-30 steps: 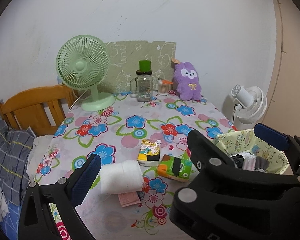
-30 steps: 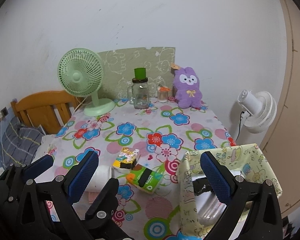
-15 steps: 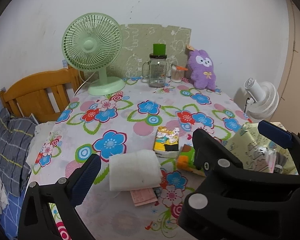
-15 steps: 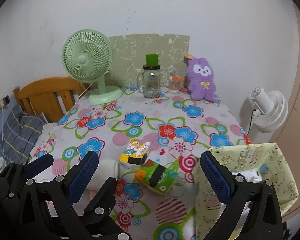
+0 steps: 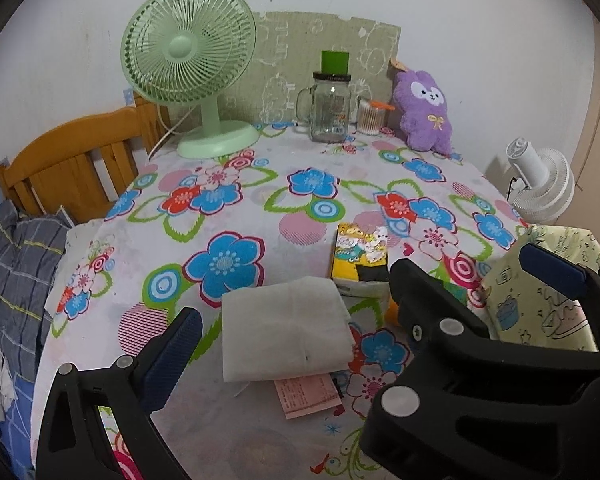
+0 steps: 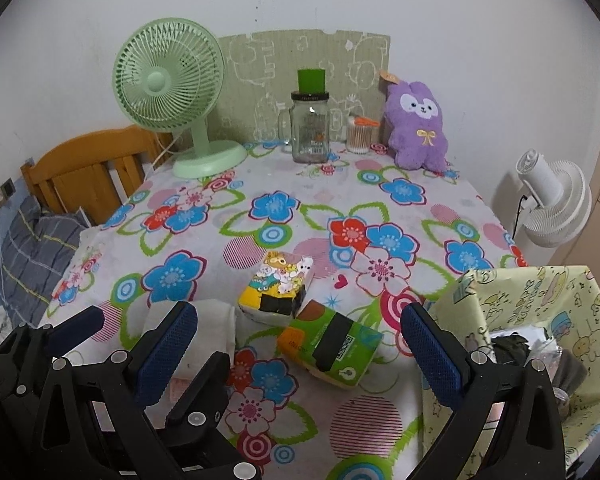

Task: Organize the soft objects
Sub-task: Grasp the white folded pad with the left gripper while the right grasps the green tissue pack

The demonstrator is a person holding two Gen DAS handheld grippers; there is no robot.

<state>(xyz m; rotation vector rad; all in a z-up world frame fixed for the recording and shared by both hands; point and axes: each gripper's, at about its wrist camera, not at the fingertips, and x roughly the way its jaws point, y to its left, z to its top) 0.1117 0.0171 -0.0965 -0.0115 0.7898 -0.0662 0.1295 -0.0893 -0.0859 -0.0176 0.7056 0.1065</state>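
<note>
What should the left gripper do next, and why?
Probably ease the left gripper forward and down over the white folded cloth: its jaws are open and empty, and the cloth lies flat right ahead, not yet in the fabric bin.

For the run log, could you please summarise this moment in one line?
left tongs: open, above white pack | right tongs: open, empty | bin: right

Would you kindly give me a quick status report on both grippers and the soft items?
Both grippers open, empty. White folded cloth flat on table, ahead of left gripper. Two tissue packs beside it; nothing blocking.
</note>
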